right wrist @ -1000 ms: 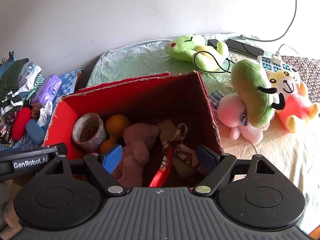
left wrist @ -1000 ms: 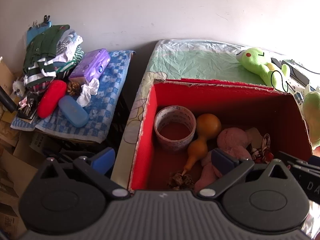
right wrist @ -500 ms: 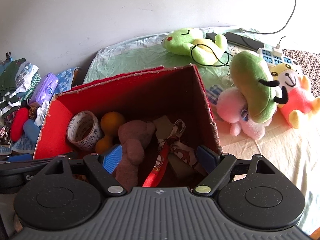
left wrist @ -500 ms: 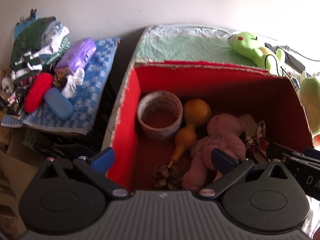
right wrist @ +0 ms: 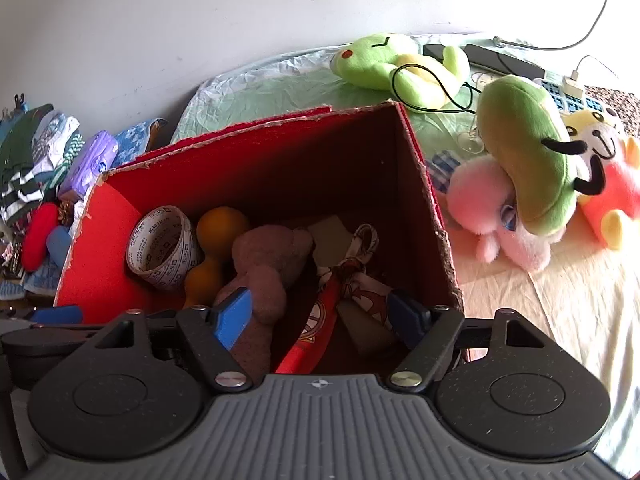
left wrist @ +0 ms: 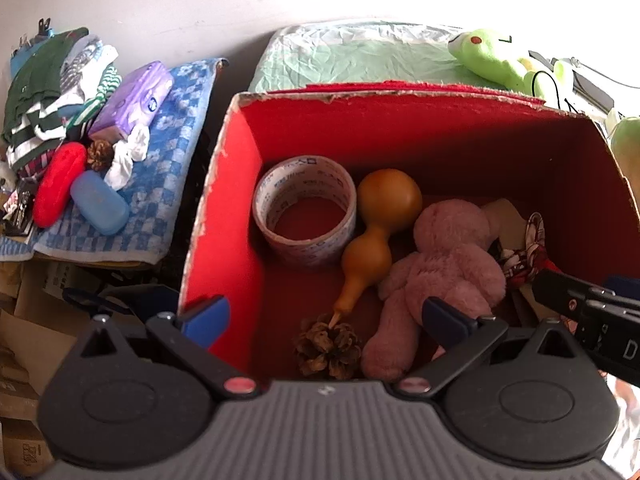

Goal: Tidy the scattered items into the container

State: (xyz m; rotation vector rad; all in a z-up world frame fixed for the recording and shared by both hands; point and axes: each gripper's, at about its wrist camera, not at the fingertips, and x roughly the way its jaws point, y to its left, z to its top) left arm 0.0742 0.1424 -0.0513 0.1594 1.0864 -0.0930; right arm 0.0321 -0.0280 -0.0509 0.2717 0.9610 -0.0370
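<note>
I see a plain white plastered wall [right wrist: 160, 20] behind a bed under a crinkled pale green sheet [left wrist: 360, 56], lit by bright daylight.

We cannot read the small print on the white roll of printed tape [right wrist: 163, 247]. The brown fuzzy plush toy's [right wrist: 262, 266] lower end is hidden behind a blue finger pad. The yellow-and-red bear plush [right wrist: 612, 184] is cut off at the right edge.

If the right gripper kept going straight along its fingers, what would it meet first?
Most likely the patterned cloth lying in the red box, just ahead between the closing, empty jaws of the right gripper. The brown plush toy sits slightly left of that line; depth is uncertain.
</note>
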